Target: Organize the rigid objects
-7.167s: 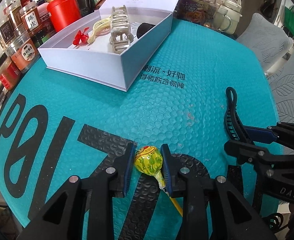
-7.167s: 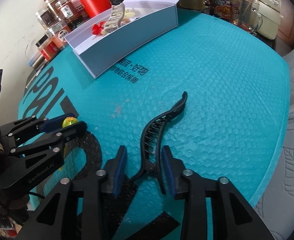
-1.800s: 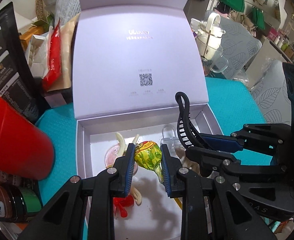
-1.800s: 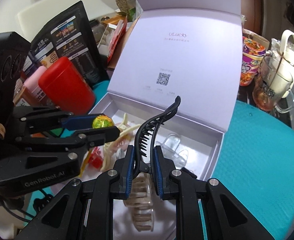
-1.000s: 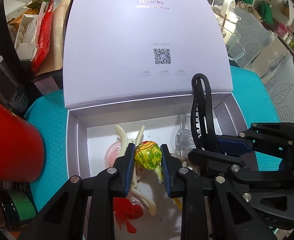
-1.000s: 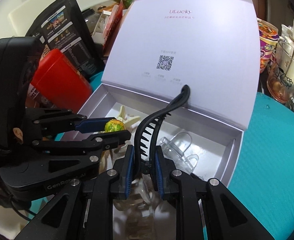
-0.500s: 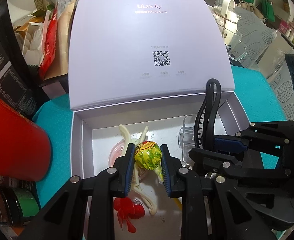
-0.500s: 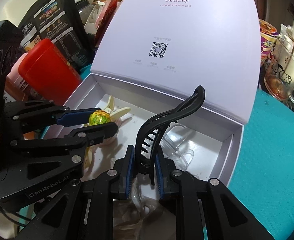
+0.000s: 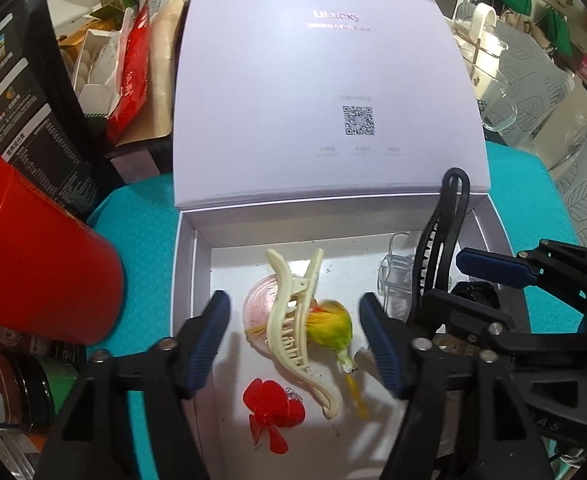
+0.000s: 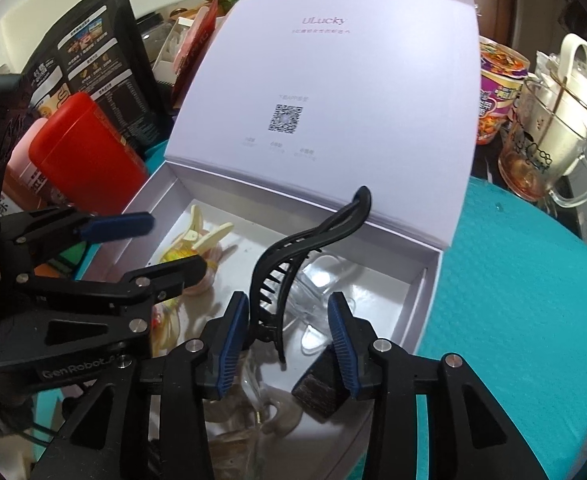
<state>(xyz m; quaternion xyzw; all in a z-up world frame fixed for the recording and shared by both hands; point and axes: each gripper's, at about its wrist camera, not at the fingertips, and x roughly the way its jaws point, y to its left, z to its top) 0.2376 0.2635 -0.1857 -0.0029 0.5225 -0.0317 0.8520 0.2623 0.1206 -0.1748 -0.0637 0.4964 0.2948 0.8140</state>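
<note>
**Both claws released over open box**

White box [image 9: 191,280] on the teal worktop [image 10: 533,320], lid up. Left claw [image 9: 293,330] has just spread open; lollipop [image 9: 331,328] lies inside beside the cream hair clip [image 9: 289,320]. Right claw [image 10: 289,330] has just parted; black hair clip [image 10: 293,256] leans on its left pad.

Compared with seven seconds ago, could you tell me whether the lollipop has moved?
Yes: the lollipop has gone from the teal mat into the white box, beside the cream clip.

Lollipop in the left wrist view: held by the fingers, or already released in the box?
Released. The lollipop lies blurred on the box floor against the cream hair clip; the left gripper has just been opening, neither pad touching it.
</note>
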